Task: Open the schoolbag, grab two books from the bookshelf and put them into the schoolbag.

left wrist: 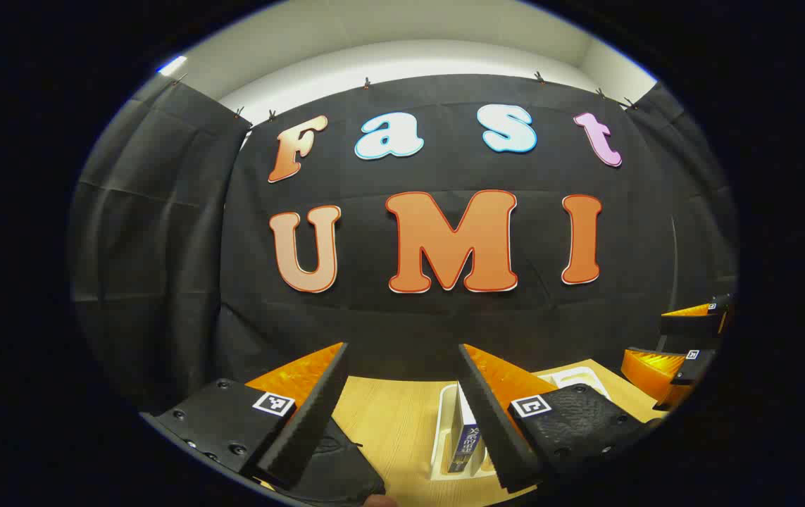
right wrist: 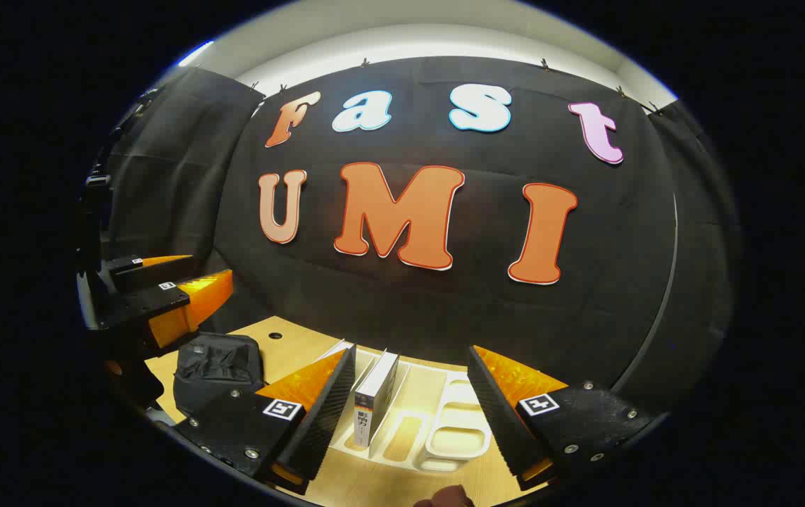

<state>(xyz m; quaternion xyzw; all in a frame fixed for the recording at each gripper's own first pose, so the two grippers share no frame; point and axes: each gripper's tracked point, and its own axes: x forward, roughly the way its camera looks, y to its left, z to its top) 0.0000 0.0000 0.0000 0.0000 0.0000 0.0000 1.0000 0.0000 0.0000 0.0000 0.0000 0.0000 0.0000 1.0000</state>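
Observation:
The black schoolbag (right wrist: 219, 370) lies on the wooden table, left of the white bookshelf rack (right wrist: 455, 429); I cannot tell whether its zip is undone. A book (right wrist: 374, 398) stands upright in the rack's left slots. My right gripper (right wrist: 413, 350) hovers open above and in front of the rack, the book just inside its left finger. My left gripper (left wrist: 402, 350) is open too, over the table, with the schoolbag (left wrist: 335, 468) under its left finger and the book (left wrist: 464, 440) beside its right finger. Nothing is held.
The left gripper (right wrist: 215, 273) shows at the left edge above the bag, and the right gripper (left wrist: 656, 334) at the far right. A small round hole (right wrist: 275, 336) sits in the table behind the bag. The booth's black cloth closes off the back.

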